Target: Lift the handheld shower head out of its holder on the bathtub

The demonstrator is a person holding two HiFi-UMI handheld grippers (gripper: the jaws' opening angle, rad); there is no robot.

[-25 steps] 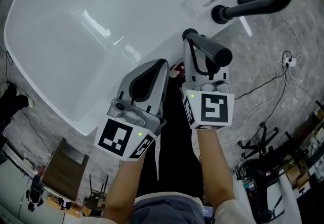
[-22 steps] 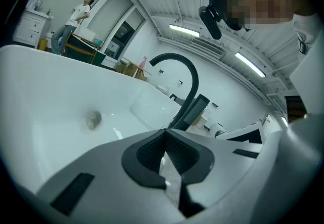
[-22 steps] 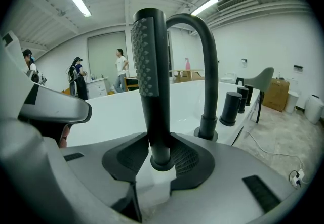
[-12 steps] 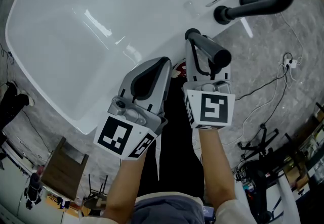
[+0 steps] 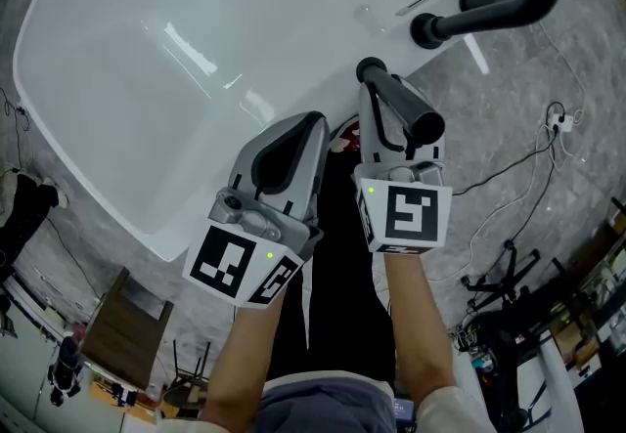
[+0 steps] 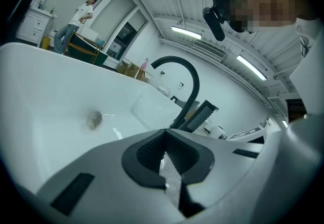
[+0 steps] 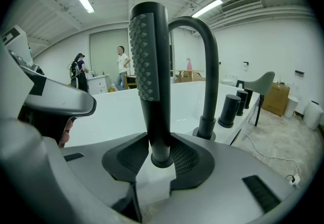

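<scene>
White bathtub (image 5: 127,128) fills the head view, on grey stone floor (image 5: 533,118), with a black arched faucet (image 5: 509,1) at its far rim. The right gripper (image 7: 161,160) pinches the black shower head (image 7: 152,81) near its lower end. The head stands upright between the pads, nozzle face turned left, above the near tub rim and apart from the faucet. Beside it the left gripper (image 6: 164,154) has its jaws pressed together on nothing.

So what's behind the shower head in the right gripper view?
Behind the shower head, clamped in the right hand-held gripper: the black arched spout, black knobs, the white tub. The head covers the spout's outlet end; its holder isn't visible.
</scene>
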